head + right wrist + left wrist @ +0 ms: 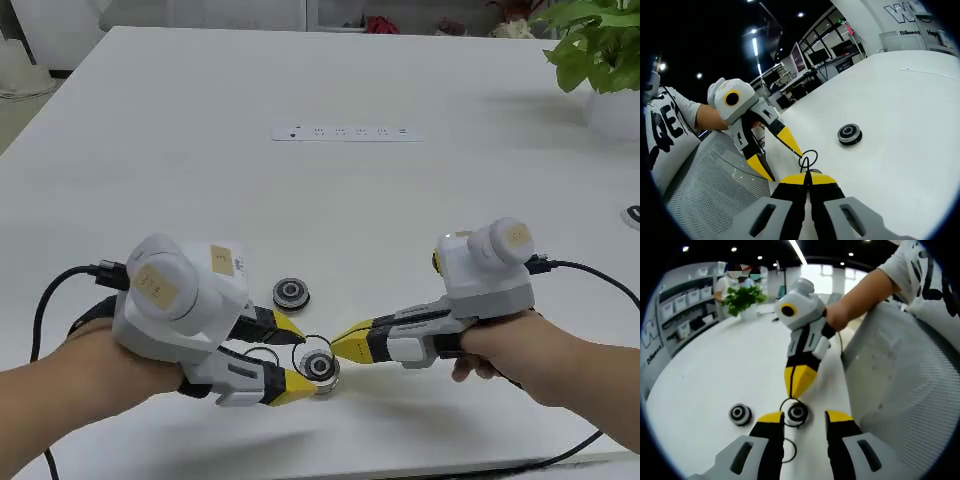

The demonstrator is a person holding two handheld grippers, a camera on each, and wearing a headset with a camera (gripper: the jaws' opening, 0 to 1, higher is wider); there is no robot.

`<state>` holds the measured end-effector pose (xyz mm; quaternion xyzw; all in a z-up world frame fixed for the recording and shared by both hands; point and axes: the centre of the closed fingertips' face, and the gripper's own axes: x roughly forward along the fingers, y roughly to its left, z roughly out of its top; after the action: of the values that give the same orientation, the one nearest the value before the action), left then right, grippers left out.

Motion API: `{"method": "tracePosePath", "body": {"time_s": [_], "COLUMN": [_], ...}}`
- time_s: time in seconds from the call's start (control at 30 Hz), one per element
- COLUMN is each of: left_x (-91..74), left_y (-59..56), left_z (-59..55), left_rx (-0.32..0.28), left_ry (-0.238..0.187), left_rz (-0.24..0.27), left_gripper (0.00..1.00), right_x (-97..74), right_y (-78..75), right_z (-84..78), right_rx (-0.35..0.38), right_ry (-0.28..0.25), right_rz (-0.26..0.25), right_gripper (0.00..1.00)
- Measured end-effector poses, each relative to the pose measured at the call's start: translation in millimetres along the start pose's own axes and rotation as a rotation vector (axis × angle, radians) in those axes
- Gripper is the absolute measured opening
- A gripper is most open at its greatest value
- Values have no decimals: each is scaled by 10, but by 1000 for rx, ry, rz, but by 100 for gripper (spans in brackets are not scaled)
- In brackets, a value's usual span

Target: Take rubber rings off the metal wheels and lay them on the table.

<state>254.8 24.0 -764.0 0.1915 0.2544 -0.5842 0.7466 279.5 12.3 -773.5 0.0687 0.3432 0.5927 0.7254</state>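
A metal wheel (320,367) (797,413) lies on the white table (300,200) near its front edge. My left gripper (299,362) (805,417) stands open around it, one yellow tip touching the wheel and the other apart. My right gripper (340,347) (807,181) comes in from the right, shut on a thin black rubber ring (309,345) (809,157) that loops up from the wheel. A second wheel (291,293) (740,413) (849,134) with its dark rim lies just beyond. A loose thin ring (787,450) lies on the table between my left jaws.
A white power strip (345,132) lies mid-table. A potted plant (600,50) (742,297) stands at the far right corner. Black cables (45,300) trail from both grippers. A grey mesh chair (900,390) is behind the table's near edge.
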Motion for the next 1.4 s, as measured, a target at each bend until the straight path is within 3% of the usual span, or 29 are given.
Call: {"method": "tracePosePath", "body": {"time_s": [0.37, 0.77, 1.0, 1.4], "left_x": [-243, -453, -537, -640], "left_y": [80, 178, 219, 250], "left_z": [-16, -123, -193, -307], "left_rx": [-57, -104, -128, -157], "left_ry": [-48, -68, -78, -77], "left_rz": [48, 114, 147, 182], "left_gripper": [44, 56, 61, 62], "right_x": [-3, 169, 321, 519], "right_y": [74, 151, 179, 163], "right_z": [128, 246, 234, 161], "right_rx": [-11, -29, -38, -36], "right_ry": [-16, -11, 14, 48], "right_rz": [20, 50, 61, 60], "right_gripper": [0, 0, 0, 0]}}
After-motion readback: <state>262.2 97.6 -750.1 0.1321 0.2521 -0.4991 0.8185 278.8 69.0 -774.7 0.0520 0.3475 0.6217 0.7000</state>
